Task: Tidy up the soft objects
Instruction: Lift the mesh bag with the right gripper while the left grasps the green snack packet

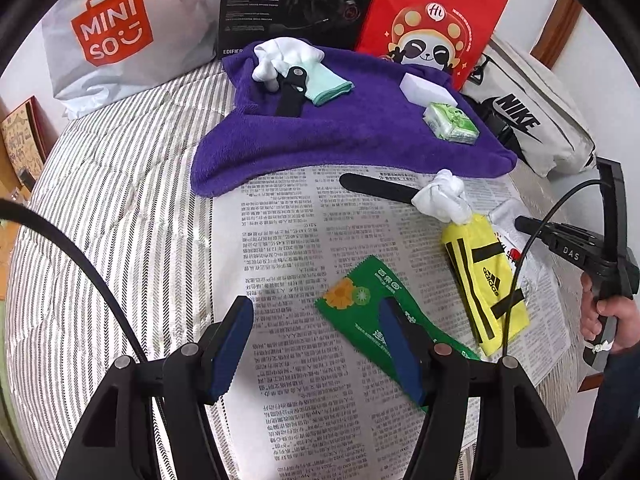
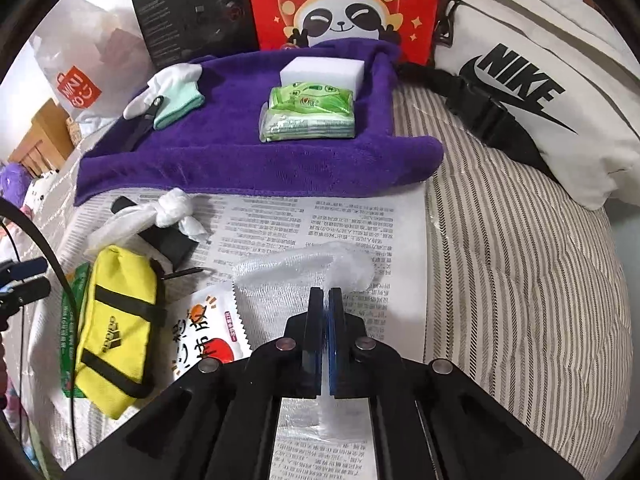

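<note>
Both grippers angled down, one gaping, one pinched tight

The left gripper (image 1: 316, 336) tilts steeply downward with its blue-padded jaws standing well apart, nothing pressed between them. The right gripper (image 2: 325, 300) points down at a similar slant, jaws squeezed together, and they seem to be pinching something thin and see-through, though it's hard to be sure. In the left wrist view a hand (image 1: 604, 312) wraps the right gripper's handle at the far right edge.

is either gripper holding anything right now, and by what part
The right gripper pinches the clear plastic bag at its near edge. The left gripper is open, holding nothing.
</note>
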The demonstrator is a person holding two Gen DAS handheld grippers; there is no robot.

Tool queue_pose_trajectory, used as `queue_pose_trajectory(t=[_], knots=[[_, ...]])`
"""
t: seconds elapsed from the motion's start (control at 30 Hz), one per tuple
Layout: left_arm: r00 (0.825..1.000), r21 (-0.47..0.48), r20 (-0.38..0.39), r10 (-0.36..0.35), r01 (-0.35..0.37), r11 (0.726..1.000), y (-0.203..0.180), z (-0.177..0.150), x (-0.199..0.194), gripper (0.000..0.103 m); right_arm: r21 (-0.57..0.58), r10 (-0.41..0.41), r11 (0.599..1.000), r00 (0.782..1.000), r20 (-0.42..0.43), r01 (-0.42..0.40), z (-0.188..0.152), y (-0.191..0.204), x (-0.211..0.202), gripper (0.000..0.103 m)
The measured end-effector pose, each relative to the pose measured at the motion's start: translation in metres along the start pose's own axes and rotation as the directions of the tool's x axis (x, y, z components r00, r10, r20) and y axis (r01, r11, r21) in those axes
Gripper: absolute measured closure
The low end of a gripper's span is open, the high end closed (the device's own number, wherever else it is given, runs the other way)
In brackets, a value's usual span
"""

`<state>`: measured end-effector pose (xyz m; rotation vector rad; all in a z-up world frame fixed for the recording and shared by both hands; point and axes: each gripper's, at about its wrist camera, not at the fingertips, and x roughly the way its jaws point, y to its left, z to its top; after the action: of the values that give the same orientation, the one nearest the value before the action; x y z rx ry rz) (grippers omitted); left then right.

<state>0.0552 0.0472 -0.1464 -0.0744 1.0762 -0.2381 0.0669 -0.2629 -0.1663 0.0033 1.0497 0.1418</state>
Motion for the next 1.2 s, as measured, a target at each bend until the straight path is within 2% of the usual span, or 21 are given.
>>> queue_pose_trajectory(t=[0.1,0.27,0.57,0.67,0.8,0.9,0.97,1.03,1.07,1.1,1.2], knots=[[1.0,-0.006,0.012,-0.014,0.014,1.0,0.001,-0.003,-0.003,0.04,0.012,0.015,1.0,0.999,0.03,-0.015,0.003,-0.001,-0.015,0.101],[0.999,-0.007,0.011,-0.035,0.035,0.999,-0.002,-0.008,-0.003,0.04,0.014,-0.029,1.0,0.996,0.087,0.028,0.014,-0.007,-0.045,0.101],[0.997,-0.012,-0.017,-0.072,0.072,0.997,-0.025,-0.016,0.004,0.032,0.039,-0.036,0.999,0.995,0.097,0.032,0.009,-0.019,-0.06,0.101],[0.998,0.013,-0.041,-0.038,0.039,0.999,-0.04,-0.018,0.009,0.027,0.044,-0.022,0.999,0.995,0.099,0.018,0.002,-0.019,-0.062,0.101],[0.995,0.042,-0.072,0.062,-0.059,0.997,-0.06,-0.022,0.02,0.014,0.038,-0.006,0.999,0.995,0.104,0.002,-0.004,-0.017,-0.064,0.101],[0.991,0.051,-0.069,0.113,-0.11,0.993,-0.067,-0.022,0.027,0.014,0.031,0.01,0.999,0.994,0.105,-0.014,-0.007,-0.014,-0.066,0.101],[0.987,0.057,-0.052,0.155,-0.152,0.987,-0.069,-0.02,0.031,0.025,0.025,0.022,0.999,0.994,0.105,-0.025,-0.009,-0.013,-0.066,0.101],[0.987,0.086,-0.028,0.16,-0.157,0.984,-0.07,-0.017,0.032,0.051,0.026,0.029,0.999,0.994,0.105,-0.032,-0.012,-0.012,-0.067,0.101],[0.987,0.096,-0.015,0.158,-0.156,0.983,-0.069,-0.016,0.031,0.054,0.025,0.033,0.999,0.994,0.104,-0.036,-0.012,-0.012,-0.067,0.101],[0.988,0.1,-0.007,0.154,-0.153,0.983,-0.068,-0.014,0.03,0.064,0.023,0.038,0.999,0.994,0.103,-0.04,-0.013,-0.011,-0.066,0.101],[0.994,0.081,0.005,0.106,-0.106,0.991,-0.058,-0.009,0.024,0.066,0.022,0.051,0.998,0.993,0.104,-0.054,-0.015,-0.008,-0.065,0.101]])
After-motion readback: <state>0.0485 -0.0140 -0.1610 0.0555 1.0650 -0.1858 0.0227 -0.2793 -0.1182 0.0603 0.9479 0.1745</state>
